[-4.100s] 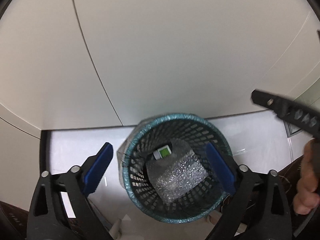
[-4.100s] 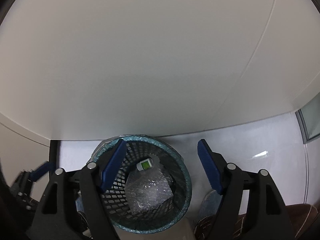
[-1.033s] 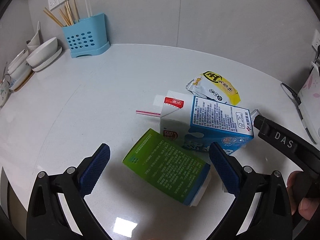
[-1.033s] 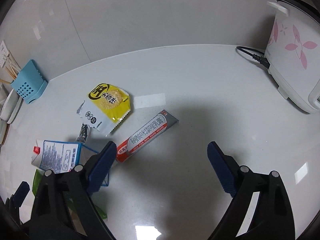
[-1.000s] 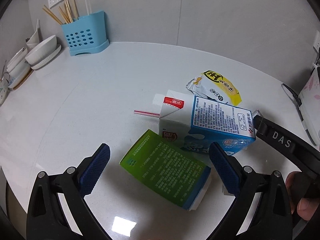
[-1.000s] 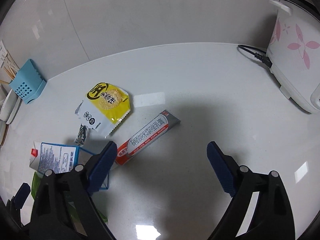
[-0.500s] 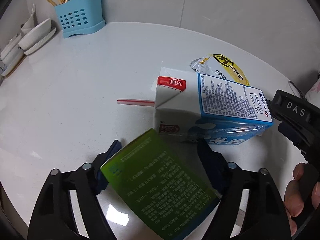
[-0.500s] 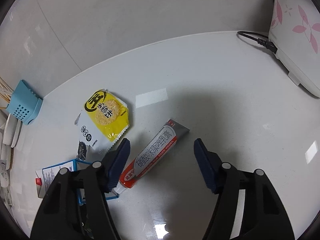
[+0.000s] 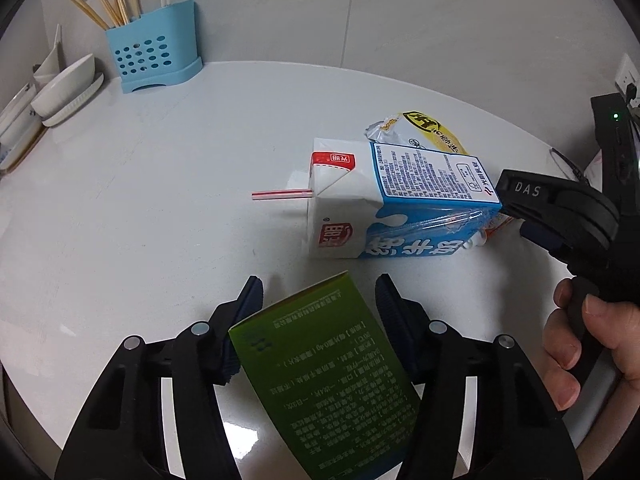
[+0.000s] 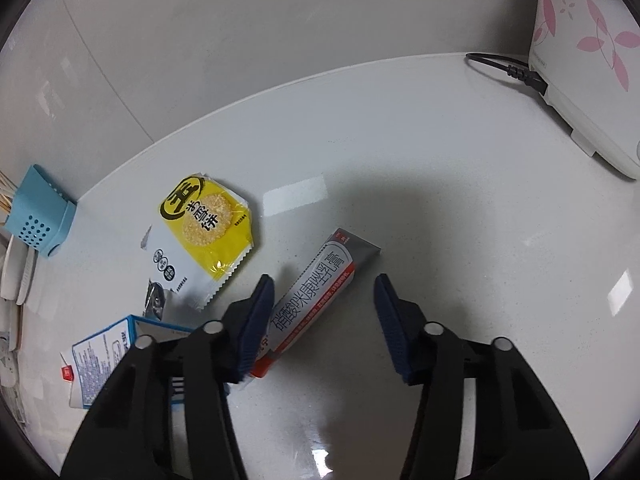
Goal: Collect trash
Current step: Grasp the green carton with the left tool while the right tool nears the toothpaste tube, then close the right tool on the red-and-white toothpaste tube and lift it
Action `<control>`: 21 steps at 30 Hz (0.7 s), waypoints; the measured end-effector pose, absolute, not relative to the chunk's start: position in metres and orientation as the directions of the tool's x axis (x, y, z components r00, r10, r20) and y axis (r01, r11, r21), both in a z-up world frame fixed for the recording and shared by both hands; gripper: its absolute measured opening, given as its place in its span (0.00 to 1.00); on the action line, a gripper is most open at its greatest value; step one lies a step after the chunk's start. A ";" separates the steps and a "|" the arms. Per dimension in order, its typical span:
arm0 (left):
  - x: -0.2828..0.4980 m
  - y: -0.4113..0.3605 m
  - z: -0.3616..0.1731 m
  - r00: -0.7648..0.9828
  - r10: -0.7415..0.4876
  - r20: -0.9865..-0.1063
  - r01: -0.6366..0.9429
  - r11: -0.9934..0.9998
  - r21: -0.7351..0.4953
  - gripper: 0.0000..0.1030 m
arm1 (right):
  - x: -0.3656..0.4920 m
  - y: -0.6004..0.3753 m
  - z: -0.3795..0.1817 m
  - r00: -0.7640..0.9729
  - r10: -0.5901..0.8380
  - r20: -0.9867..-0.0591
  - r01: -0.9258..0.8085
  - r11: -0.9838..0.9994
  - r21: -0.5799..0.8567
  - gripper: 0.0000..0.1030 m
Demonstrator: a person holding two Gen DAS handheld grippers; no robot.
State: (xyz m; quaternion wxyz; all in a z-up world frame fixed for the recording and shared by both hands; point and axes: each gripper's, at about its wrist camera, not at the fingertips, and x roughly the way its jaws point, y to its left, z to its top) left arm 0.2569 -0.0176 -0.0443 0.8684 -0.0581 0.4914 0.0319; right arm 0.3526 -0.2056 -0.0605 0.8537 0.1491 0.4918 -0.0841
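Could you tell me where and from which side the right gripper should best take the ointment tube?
Probably across the tube's flat middle, coming straight down. It lies flat on the counter, diagonal between the right gripper's open fingers, so pinching its narrow width suits.

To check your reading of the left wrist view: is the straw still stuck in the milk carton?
Yes, the red-striped straw sticks out sideways from the top of the lying milk carton.

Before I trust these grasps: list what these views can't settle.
- Green box, left wrist view: near end cut off by the frame; pad contact hidden.
- Ointment tube, right wrist view: lower end behind the right gripper's left finger.
- Milk carton: partly hidden, same view.
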 end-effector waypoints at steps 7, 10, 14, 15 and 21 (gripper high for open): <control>0.244 -0.016 -0.034 0.533 -0.015 -0.846 -0.097 0.992 -0.079 0.55 | 0.344 -0.212 -0.059 0.470 0.005 -0.883 0.247 0.959 0.136 0.17; 0.239 -0.013 -0.031 0.535 -0.022 -0.844 -0.092 0.992 -0.084 0.55 | 0.334 -0.220 -0.060 0.467 0.004 -0.884 0.242 0.961 0.132 0.17; 0.230 -0.010 -0.026 0.545 -0.026 -0.838 -0.086 0.993 -0.087 0.55 | 0.320 -0.229 -0.053 0.484 0.012 -0.875 0.225 0.964 0.138 0.17; 0.228 -0.010 -0.024 0.548 -0.025 -0.836 -0.082 0.993 -0.084 0.55 | 0.316 -0.231 -0.051 0.487 0.014 -0.873 0.219 0.966 0.137 0.17; 0.214 -0.012 -0.014 0.567 -0.032 -0.823 -0.061 0.995 -0.081 0.55 | 0.289 -0.239 -0.033 0.513 0.030 -0.858 0.190 0.971 0.147 0.17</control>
